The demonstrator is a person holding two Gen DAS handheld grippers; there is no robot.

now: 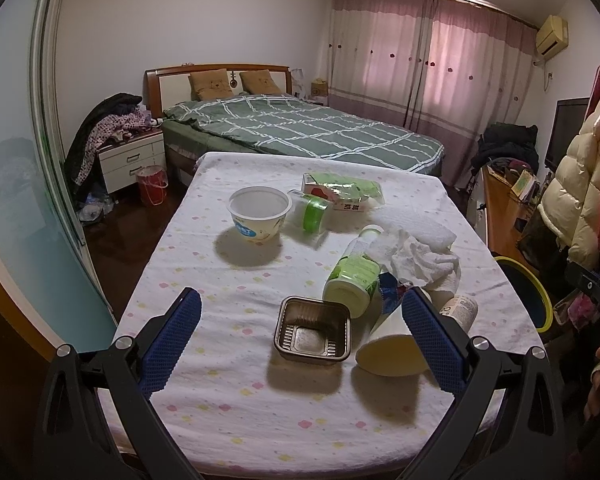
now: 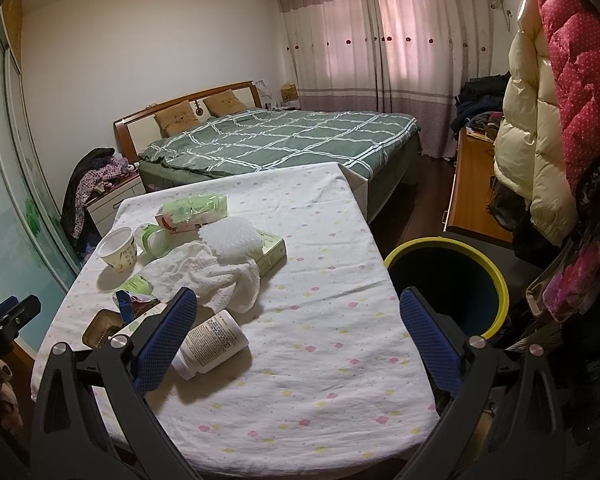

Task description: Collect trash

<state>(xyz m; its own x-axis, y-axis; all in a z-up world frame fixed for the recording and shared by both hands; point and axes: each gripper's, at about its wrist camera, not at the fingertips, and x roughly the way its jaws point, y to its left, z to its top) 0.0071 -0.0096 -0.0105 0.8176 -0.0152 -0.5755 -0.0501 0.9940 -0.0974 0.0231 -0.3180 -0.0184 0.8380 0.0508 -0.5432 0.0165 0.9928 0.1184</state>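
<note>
Left gripper (image 1: 302, 330) is hovering wide and empty over the table (image 1: 236, 412), straddling the foil tray (image 1: 313, 334) and tipped paper cup (image 1: 388, 350), apparently picking a first piece, while the right gripper (image 2: 298, 334), equally wide and empty, is hanging beside the pill bottle (image 2: 212, 342), near the yellow-rimmed bin (image 2: 446, 280).

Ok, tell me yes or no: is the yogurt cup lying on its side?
No, the yogurt cup stands upright on the table, its open mouth facing up.
</note>
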